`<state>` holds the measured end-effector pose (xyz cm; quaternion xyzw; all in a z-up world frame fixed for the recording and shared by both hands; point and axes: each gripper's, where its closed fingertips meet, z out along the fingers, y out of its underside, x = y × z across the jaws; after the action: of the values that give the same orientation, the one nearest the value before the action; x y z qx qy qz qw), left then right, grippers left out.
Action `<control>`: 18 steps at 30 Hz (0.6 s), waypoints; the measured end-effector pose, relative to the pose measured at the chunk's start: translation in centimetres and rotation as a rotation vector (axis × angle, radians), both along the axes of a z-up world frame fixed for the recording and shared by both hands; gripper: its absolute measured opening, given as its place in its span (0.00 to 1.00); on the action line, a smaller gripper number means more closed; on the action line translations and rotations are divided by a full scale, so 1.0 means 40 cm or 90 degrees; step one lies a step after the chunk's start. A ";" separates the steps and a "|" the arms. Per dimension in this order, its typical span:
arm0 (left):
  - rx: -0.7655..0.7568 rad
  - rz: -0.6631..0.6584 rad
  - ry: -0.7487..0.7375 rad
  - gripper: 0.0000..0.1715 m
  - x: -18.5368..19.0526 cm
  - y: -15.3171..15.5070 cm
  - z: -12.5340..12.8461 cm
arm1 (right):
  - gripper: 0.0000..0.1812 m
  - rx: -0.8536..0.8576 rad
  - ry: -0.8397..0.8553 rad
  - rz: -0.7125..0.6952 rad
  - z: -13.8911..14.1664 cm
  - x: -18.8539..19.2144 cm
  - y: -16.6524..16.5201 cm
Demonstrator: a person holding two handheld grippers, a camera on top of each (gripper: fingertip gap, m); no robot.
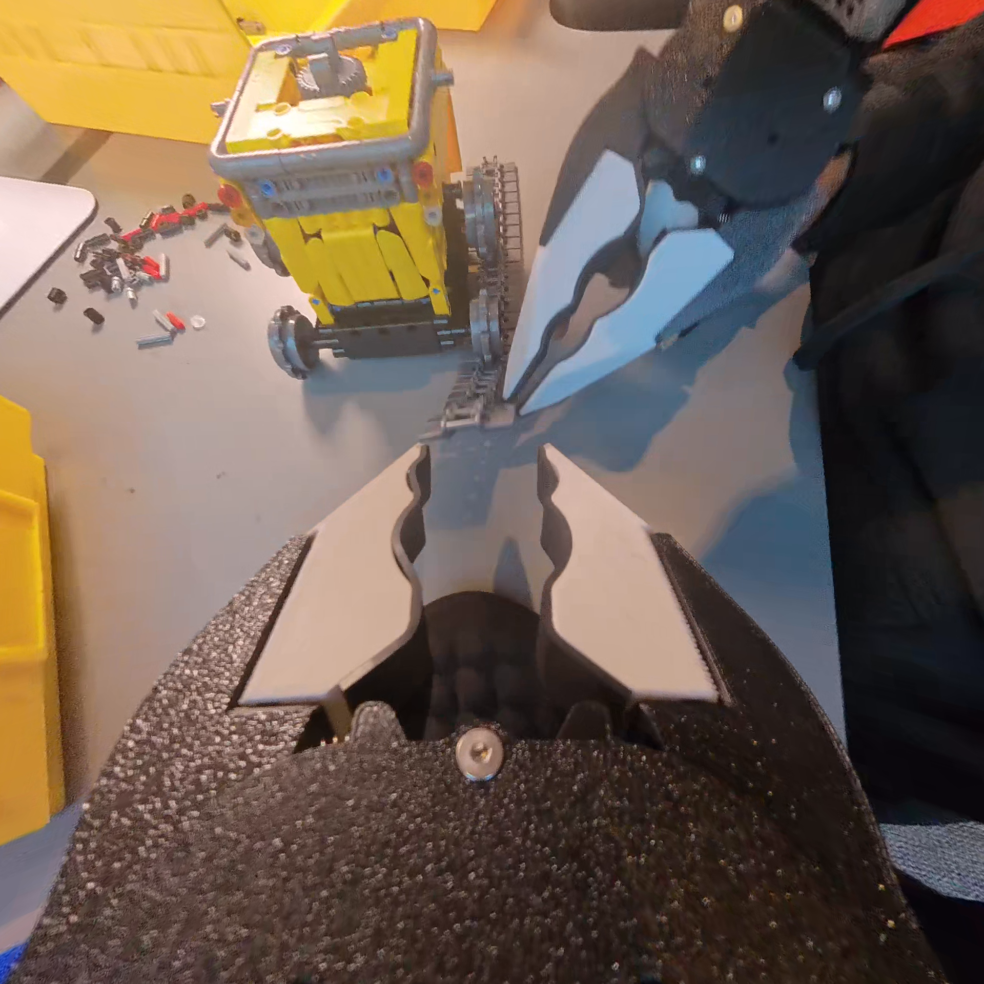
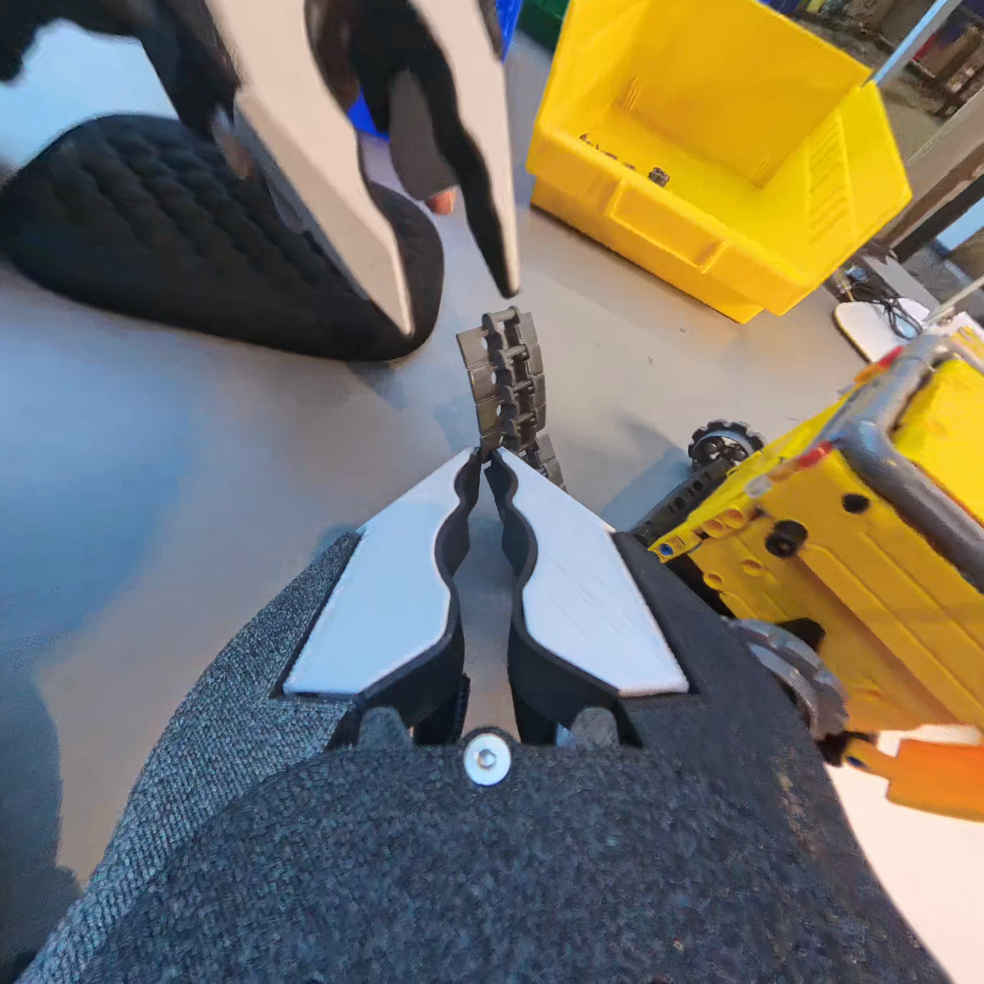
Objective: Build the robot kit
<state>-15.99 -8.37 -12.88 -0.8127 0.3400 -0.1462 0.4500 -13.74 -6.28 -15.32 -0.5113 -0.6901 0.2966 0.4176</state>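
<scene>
A yellow and grey brick-built tracked vehicle (image 1: 341, 213) stands on the grey table; it also shows in the right wrist view (image 2: 830, 538). A dark grey track chain (image 1: 468, 394) hangs loose from its right wheels and lies on the table. My right gripper (image 2: 483, 452) is shut on the end of that track chain (image 2: 506, 383); it also shows in the left wrist view (image 1: 512, 406). My left gripper (image 1: 482, 452) is open and empty, just short of the chain's end. It also shows in the right wrist view (image 2: 460, 311), above the chain.
Small loose black, red and grey pins (image 1: 122, 261) lie left of the vehicle. A yellow bin (image 2: 708, 160) stands behind it, another yellow bin (image 1: 21, 612) at the left edge. A black padded chair seat (image 2: 175, 239) lies beyond the table edge. The tips of one gripper are about 5 cm away from the tips of the other.
</scene>
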 end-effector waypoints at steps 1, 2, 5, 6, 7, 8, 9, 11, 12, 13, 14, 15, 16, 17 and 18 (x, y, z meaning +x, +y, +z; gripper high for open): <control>0.012 -0.005 0.005 0.22 0.000 0.006 -0.007 | 0.02 -0.017 0.003 -0.003 0.005 0.006 0.002; 0.024 -0.005 0.010 0.22 0.000 0.017 -0.011 | 0.02 -0.036 0.005 -0.006 0.009 0.014 0.003; 0.040 -0.005 0.006 0.20 0.016 0.072 -0.003 | 0.02 -0.079 0.014 -0.020 0.024 0.038 0.015; 0.039 -0.020 -0.002 0.20 0.033 0.088 0.002 | 0.02 -0.088 0.017 -0.028 0.029 0.047 0.022; 0.043 -0.037 -0.006 0.20 0.053 0.104 0.009 | 0.02 -0.096 0.019 -0.034 0.034 0.057 0.029; 0.049 -0.056 -0.006 0.19 0.074 0.119 0.014 | 0.02 -0.107 0.022 -0.041 0.038 0.067 0.035; 0.048 -0.078 -0.004 0.17 0.096 0.129 0.015 | 0.02 -0.119 0.022 -0.047 0.040 0.077 0.042; 0.042 -0.114 0.000 0.13 0.134 0.145 0.015 | 0.01 -0.126 0.025 -0.065 0.041 0.096 0.061; 0.046 -0.114 0.007 0.11 0.144 0.159 0.014 | 0.01 -0.129 0.023 -0.072 0.039 0.105 0.069; 0.048 -0.108 0.014 0.08 0.149 0.173 0.012 | 0.02 -0.136 0.023 -0.080 0.037 0.113 0.075; 0.043 -0.104 0.016 0.07 0.156 0.182 0.008 | 0.01 -0.144 0.019 -0.086 0.032 0.120 0.081; 0.036 -0.097 0.018 0.07 0.162 0.190 0.004 | 0.00 -0.152 0.015 -0.088 0.029 0.126 0.083; 0.034 -0.089 0.018 0.07 0.166 0.196 0.001 | 0.00 -0.157 0.018 -0.093 0.028 0.130 0.089; 0.037 -0.082 0.015 0.07 0.170 0.201 0.002 | 0.01 -0.160 0.021 -0.097 0.029 0.135 0.095; 0.040 -0.074 0.013 0.07 0.173 0.205 0.002 | 0.02 -0.161 0.025 -0.102 0.031 0.139 0.102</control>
<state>-9.08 -0.18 -12.81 -0.7784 0.3959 -0.1529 0.4626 -8.18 -2.18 -14.08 -0.6073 -0.5959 0.3570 0.3854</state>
